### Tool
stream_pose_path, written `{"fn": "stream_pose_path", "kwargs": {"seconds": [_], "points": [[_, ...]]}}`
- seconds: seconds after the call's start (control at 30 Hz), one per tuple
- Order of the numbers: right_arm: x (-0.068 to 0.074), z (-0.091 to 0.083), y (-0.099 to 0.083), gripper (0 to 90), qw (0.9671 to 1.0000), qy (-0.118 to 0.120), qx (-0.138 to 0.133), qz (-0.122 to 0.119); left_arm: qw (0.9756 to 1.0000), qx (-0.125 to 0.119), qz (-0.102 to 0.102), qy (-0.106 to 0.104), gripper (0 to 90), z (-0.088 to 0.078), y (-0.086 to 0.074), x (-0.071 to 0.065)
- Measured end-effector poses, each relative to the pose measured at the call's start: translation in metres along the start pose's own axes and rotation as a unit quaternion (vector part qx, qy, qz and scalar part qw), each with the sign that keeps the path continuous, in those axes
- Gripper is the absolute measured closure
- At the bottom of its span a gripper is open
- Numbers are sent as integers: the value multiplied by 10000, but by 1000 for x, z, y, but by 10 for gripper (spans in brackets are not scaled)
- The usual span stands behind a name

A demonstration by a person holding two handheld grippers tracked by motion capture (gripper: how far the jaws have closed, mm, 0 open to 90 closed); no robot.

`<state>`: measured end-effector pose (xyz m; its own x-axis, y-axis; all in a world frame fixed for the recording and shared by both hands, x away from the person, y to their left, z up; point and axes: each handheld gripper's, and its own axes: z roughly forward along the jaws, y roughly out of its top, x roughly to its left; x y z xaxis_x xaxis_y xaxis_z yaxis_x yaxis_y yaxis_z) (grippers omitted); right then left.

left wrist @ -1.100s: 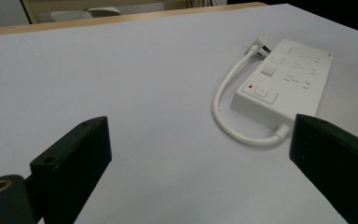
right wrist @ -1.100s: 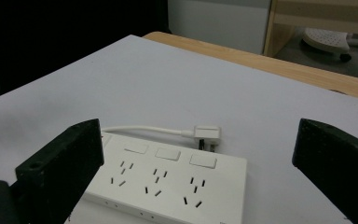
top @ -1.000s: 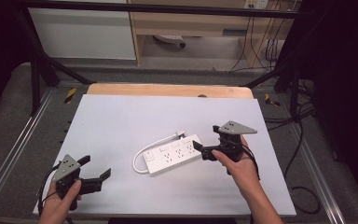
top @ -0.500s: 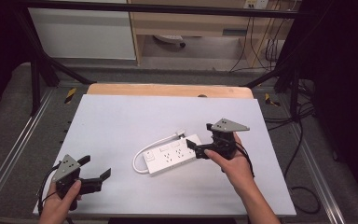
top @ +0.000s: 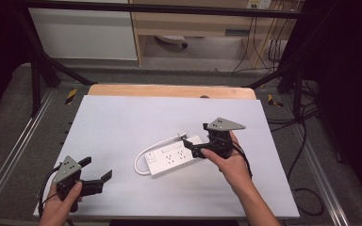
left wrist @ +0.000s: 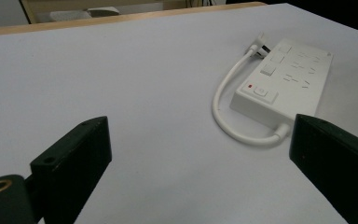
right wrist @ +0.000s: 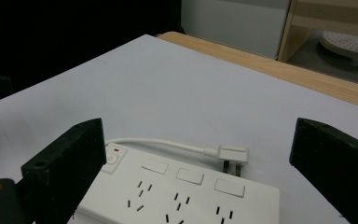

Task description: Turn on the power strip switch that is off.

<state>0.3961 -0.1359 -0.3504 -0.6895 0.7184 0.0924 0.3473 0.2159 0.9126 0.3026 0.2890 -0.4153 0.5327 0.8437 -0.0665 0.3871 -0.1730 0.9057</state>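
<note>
Right gripper (top: pixel 194 145) low over power strip (top: pixel 169 158)

High overhead, 2 low gripper views

White power strip (top: pixel 172 157), flat on table, short cord looped

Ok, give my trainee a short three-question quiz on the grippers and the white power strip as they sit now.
1. True or false: the right gripper has its jaws shut on the white plastic power strip.
2. Where does the strip's white plug lie? A) on the white table top beside the strip B) in a socket C) on the floor
3. Fill in: the left gripper has its jaws ____.

Key: 1 false, they are open above its end; 2 A; 3 open.
</note>
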Motion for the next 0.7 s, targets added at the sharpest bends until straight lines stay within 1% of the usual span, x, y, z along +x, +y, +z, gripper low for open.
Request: {"fn": "stream_pose_path", "kwargs": {"seconds": [0.33,0.4,0.5,0.7], "points": [[3,10,3,88,9999,102,28,15,10000,4,2,-4,56,0,0,0],[4,12,3,113,9999,97,33,7,10000,4,3,0,56,0,0,0],[4,15,3,125,9999,101,61,-11,10000,18,22,4,56,0,0,0],[1,23,5,160,9998,145,68,84,10000,21,18,4,56,0,0,0]]}}
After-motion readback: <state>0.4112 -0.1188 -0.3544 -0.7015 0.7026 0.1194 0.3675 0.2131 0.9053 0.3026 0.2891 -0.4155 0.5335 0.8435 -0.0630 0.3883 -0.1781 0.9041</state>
